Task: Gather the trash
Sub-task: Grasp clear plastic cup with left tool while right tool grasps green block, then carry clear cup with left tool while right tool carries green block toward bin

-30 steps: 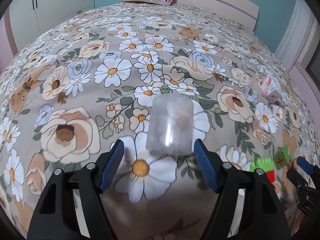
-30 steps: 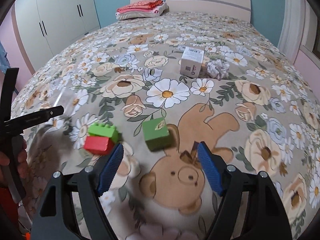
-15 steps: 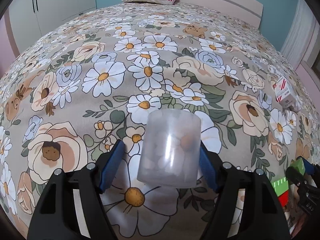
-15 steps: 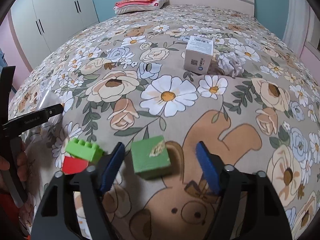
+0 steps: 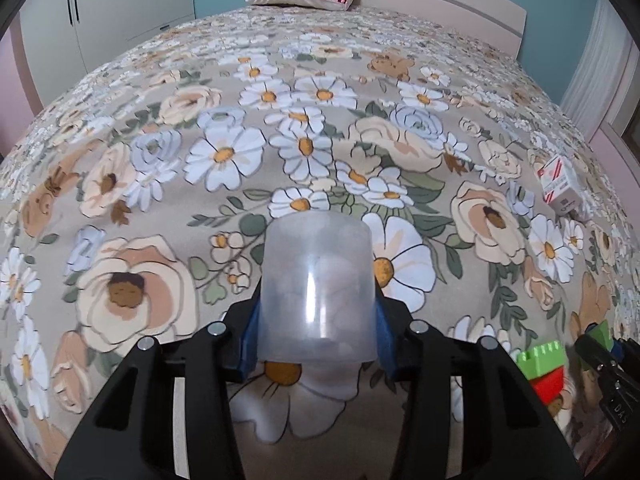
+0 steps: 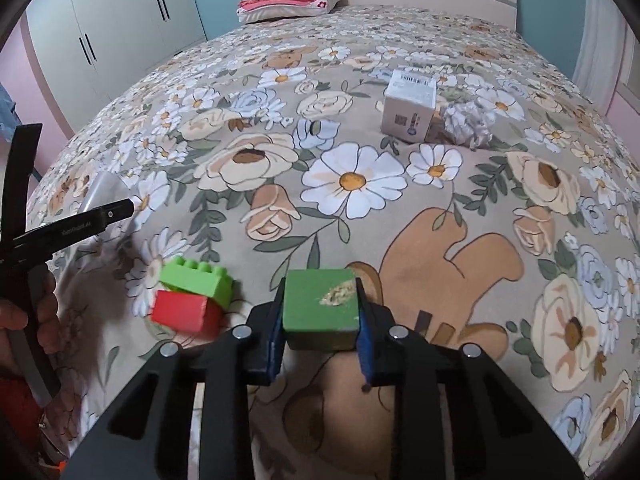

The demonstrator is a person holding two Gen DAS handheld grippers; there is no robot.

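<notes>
My left gripper (image 5: pixel 316 346) clamps its jaws on the translucent plastic cup (image 5: pixel 317 294), mouth toward me to receive trash. My right gripper (image 6: pixel 320 334) pinches the green wooden cube (image 6: pixel 320 309) just above the floral bed (image 6: pixel 360 184).

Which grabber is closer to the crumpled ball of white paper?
The right gripper. The paper ball lies ahead of it, up the bed beside the white box. The left gripper, clamped on a clear cup, is farther over; its view doesn't show the ball.
</notes>
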